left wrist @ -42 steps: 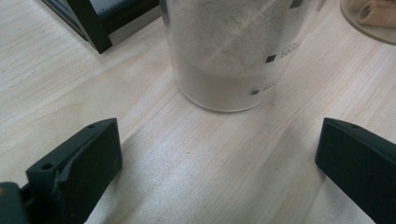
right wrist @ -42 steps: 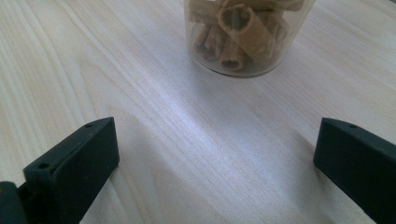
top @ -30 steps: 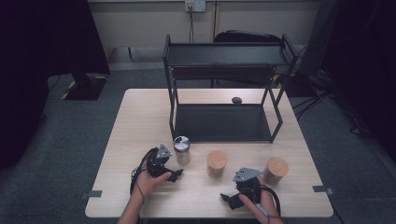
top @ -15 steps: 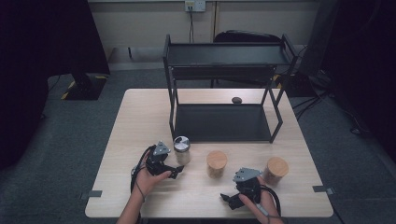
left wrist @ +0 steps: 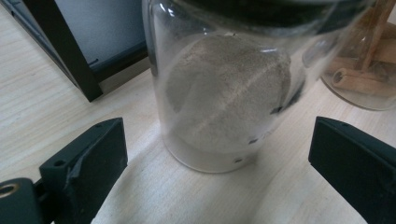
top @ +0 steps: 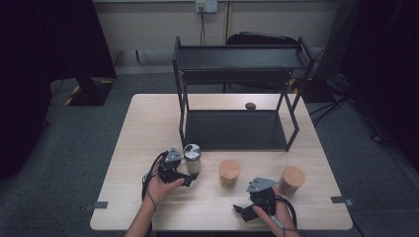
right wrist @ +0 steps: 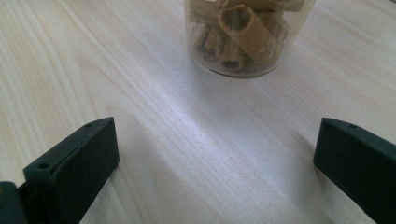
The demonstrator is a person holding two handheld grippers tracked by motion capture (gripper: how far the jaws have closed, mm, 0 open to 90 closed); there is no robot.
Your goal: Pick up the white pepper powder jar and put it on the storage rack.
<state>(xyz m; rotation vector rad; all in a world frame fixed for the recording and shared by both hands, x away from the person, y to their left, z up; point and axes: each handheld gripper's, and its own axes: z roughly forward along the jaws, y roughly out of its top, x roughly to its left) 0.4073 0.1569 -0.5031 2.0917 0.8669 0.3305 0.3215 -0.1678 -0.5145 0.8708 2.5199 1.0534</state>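
Observation:
A glass jar of grey powder (left wrist: 224, 93) with a silver lid (top: 191, 152) stands on the table in front of the black rack. My left gripper (top: 185, 170) is just left of it, open, with its black jaws either side of the jar's base and not touching it; the left gripper (left wrist: 217, 140) view shows the gaps. A wooden-lidded jar (top: 229, 173) holding cinnamon sticks (left wrist: 364, 74) stands to the right. My right gripper (top: 247, 201) rests near the table's front edge, open and holding nothing. Ahead of the right gripper (right wrist: 217, 140) stands a jar of cinnamon sticks (right wrist: 243, 37).
A black two-level rack (top: 237, 64) takes up the back half of the wooden table (top: 143, 128). A second wooden-lidded jar (top: 292, 178) stands at the front right. A small dark object (top: 250, 105) lies behind the rack's lower shelf. A rack leg (left wrist: 60, 51) stands close to the powder jar.
My left gripper has edged slightly closer to the powder jar. The right gripper and the jars have not moved.

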